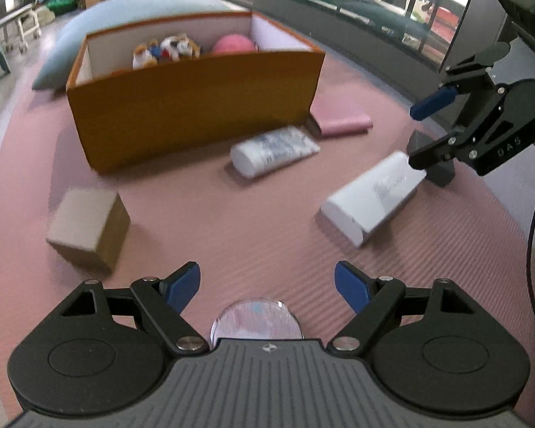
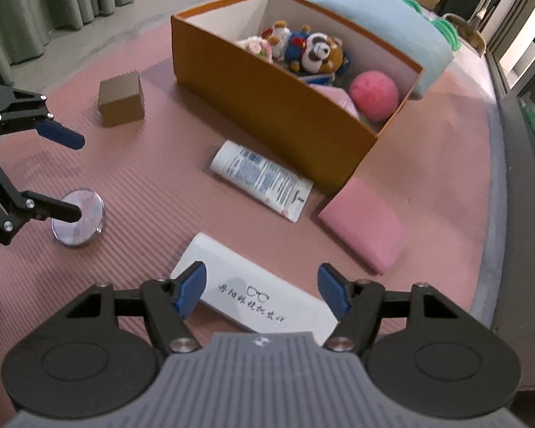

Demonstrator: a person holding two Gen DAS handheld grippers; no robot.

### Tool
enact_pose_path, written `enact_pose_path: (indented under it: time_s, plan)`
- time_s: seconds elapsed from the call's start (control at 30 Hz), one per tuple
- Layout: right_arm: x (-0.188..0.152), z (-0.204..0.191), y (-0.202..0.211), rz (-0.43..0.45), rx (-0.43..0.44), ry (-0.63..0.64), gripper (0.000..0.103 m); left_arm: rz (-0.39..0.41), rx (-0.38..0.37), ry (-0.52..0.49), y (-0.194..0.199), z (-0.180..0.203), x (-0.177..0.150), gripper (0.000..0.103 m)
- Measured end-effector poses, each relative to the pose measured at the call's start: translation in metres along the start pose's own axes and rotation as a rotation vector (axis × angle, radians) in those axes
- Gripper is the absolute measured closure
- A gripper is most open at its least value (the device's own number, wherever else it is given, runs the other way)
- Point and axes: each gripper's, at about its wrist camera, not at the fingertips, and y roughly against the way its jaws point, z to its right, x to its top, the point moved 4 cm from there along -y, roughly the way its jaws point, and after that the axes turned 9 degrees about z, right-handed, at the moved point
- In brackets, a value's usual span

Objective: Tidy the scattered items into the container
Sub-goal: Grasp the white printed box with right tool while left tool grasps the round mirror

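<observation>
1. Clearly, I was at the reaching step: neither of my tongs held anything, and both were angled down at the pink ribbed mat (image 2: 153,164).
2. My right gripper (image 2: 262,290) had its jaws apart, empty, straddling the white glasses case (image 2: 253,296) lying flat just under them; the blue pads were not yet pressing on it.
3. My left gripper (image 1: 267,287) was likewise spread and empty, with the small round mirror (image 1: 256,321) lying between and below its fingers.
4. The orange box (image 2: 267,107), the container, stood at twelve o'clock from both tongs, already holding plush toys (image 2: 303,50) and a pink ball (image 2: 373,95).
5. Scattered on the mat were a white tube (image 2: 262,178) at one o'clock of the case, a pink pouch (image 2: 365,228) at two o'clock, and a brown cardboard cube (image 2: 121,99) at eleven o'clock.
6. Next, I judged, each pair had to sink further, centre on its item and close, the flat mirror needing the lower, more careful pinch.
</observation>
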Motion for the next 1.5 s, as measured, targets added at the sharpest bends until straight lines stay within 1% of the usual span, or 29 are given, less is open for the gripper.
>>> enact_pose_path:
  time_s: [0.1,0.2,0.27,0.43,0.53,0.63,0.83,0.87,0.9,0.93,0.97,1.17,1.33,1.43,1.5]
  plan:
    - [-0.007,-0.001,-0.008,-0.016,0.008,0.0,0.031,-0.019,-0.007,-0.003,-0.003,0.004,-0.009,0.005]
    - [-0.013,-0.004,-0.015,-0.029,0.016,0.006,0.031,-0.045,-0.005,-0.035,-0.007,0.007,-0.019,0.005]
    - [-0.015,-0.007,-0.019,-0.032,0.019,0.032,0.031,-0.06,-0.007,-0.055,-0.009,0.008,-0.024,0.005]
    - [-0.019,-0.014,-0.029,-0.026,0.057,0.152,0.029,-0.085,-0.004,-0.086,-0.012,0.005,-0.032,0.005]
    - [-0.023,-0.018,-0.036,-0.038,0.091,0.265,0.028,-0.1,0.0,-0.089,-0.014,0.001,-0.036,0.005]
    - [-0.026,-0.02,-0.043,-0.061,0.13,0.36,0.028,-0.11,0.0,-0.078,-0.016,-0.003,-0.039,0.005]
    - [-0.03,-0.019,-0.065,-0.121,0.192,0.499,0.027,-0.124,0.006,-0.08,-0.02,-0.006,-0.044,0.005]
    - [-0.031,-0.019,-0.068,-0.129,0.203,0.526,0.026,-0.126,0.006,-0.081,-0.021,-0.006,-0.044,0.005]
    - [-0.03,-0.02,-0.071,-0.135,0.214,0.543,0.023,-0.127,0.005,-0.083,-0.022,-0.006,-0.044,0.005]
    - [-0.029,-0.021,-0.074,-0.137,0.219,0.558,0.022,-0.129,0.005,-0.086,-0.022,-0.006,-0.045,0.005]
    - [-0.029,-0.022,-0.076,-0.14,0.228,0.568,0.02,-0.131,0.004,-0.089,-0.023,-0.006,-0.046,0.005]
    - [-0.029,-0.025,-0.086,-0.161,0.275,0.591,0.02,-0.131,0.013,-0.132,-0.025,-0.001,-0.048,0.005]
    - [-0.034,-0.027,-0.091,-0.168,0.283,0.599,0.02,-0.13,0.021,-0.154,-0.028,0.003,-0.05,0.005]
    - [-0.034,-0.026,-0.091,-0.164,0.288,0.587,0.019,-0.121,0.033,-0.188,-0.028,0.008,-0.052,0.005]
    - [-0.035,-0.024,-0.091,-0.16,0.293,0.572,0.019,-0.113,0.034,-0.188,-0.028,0.009,-0.053,0.005]
